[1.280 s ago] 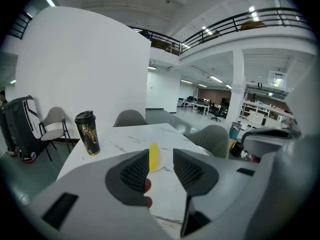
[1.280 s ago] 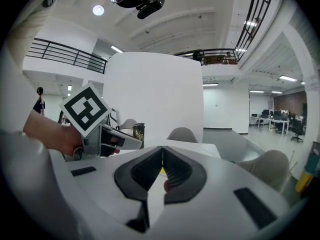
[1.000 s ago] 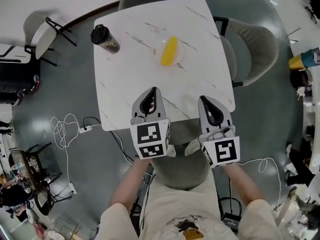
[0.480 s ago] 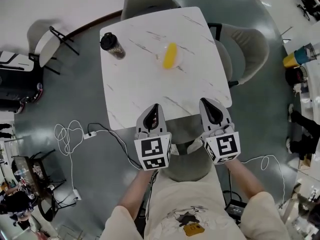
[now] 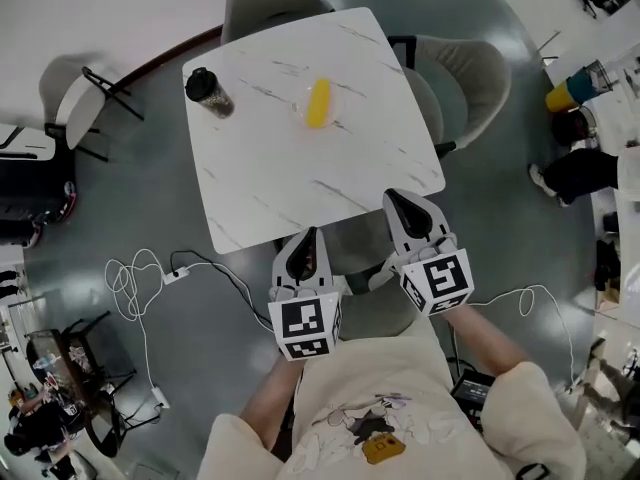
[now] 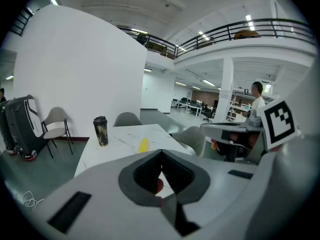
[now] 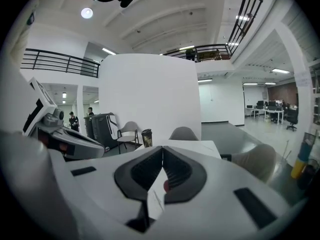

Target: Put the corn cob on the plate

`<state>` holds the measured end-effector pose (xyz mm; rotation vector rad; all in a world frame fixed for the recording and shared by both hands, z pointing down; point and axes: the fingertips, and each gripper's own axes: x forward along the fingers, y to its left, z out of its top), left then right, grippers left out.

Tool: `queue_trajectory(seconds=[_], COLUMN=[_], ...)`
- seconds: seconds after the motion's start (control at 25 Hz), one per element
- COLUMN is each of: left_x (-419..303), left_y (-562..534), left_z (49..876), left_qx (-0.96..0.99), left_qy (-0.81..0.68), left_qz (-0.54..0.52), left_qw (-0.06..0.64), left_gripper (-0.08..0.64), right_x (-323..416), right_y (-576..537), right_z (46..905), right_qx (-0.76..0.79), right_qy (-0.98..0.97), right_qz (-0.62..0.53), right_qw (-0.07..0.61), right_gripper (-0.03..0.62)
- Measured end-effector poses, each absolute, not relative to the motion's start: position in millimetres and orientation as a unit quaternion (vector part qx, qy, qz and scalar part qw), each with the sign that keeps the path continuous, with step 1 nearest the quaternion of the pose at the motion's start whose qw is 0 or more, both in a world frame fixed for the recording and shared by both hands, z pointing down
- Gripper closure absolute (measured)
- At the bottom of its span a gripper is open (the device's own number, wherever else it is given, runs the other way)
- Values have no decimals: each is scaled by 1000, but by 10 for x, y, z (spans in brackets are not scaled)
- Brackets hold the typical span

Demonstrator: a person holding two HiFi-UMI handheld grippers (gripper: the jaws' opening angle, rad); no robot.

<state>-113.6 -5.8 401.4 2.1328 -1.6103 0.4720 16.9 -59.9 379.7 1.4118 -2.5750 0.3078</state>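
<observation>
While both of my tools hang off the near edge of the surface (image 5: 270, 173), the left gripper (image 5: 309, 236) has its jaws pressed tip to tip with nothing between them, and the right gripper (image 5: 393, 198) is closed and empty in the same way. The corn cob (image 5: 318, 102) lies well apart from both, toward the far side, and it looks to rest on the pale, shallow plate (image 5: 299, 112) (its rim is faint from my head view), with a dark lidded cup (image 5: 208, 91) off to its left. So I judge the placing done. If I had to lift the cob again, I would expect it to be stiff, fairly light and prone to roll on its round side, perhaps slick if it is plastic. I would take it across the middle, jaws square to its length, and squeeze only moderately.
</observation>
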Motion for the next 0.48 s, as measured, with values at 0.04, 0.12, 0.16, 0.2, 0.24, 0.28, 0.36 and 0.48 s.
queue_trajectory(seconds=[0.04, 0.12, 0.16, 0.2, 0.24, 0.28, 0.36, 0.48], left_x=[-1126, -1111, -1108, -1108, -1112, -1121, -1135, -1117], left_y=[-13, 62, 91, 117, 143, 169, 223, 327], left_z=[4004, 3985, 3973, 3961, 3951, 3943, 3926, 3899], left_qx=[770, 773, 775, 776, 778, 779, 779, 782], left_qy=[-577, -572, -570, -568, -567, -566, -566, -561], left_qz=[171, 169, 167, 165, 165, 165, 166, 164], left_qw=[214, 217, 218, 217, 216, 214, 211, 216], left_gripper=[555, 555, 555, 555, 555, 555, 555, 555], right_x=[168, 177, 182, 185, 183, 175, 164, 185], right_y=[-559, -491, -466, -443, -420, -397, -339, -232], right_z=[3773, 3734, 3721, 3713, 3708, 3708, 3724, 3726], right_qx=[475, 473, 473, 473, 473, 471, 467, 465], right_qy=[-869, -870, -870, -870, -870, -871, -872, -872], right_qz=[103, 100, 98, 96, 94, 92, 96, 103], right_qw=[95, 97, 99, 101, 103, 105, 107, 111], right_gripper=[586, 586, 586, 586, 586, 586, 586, 586])
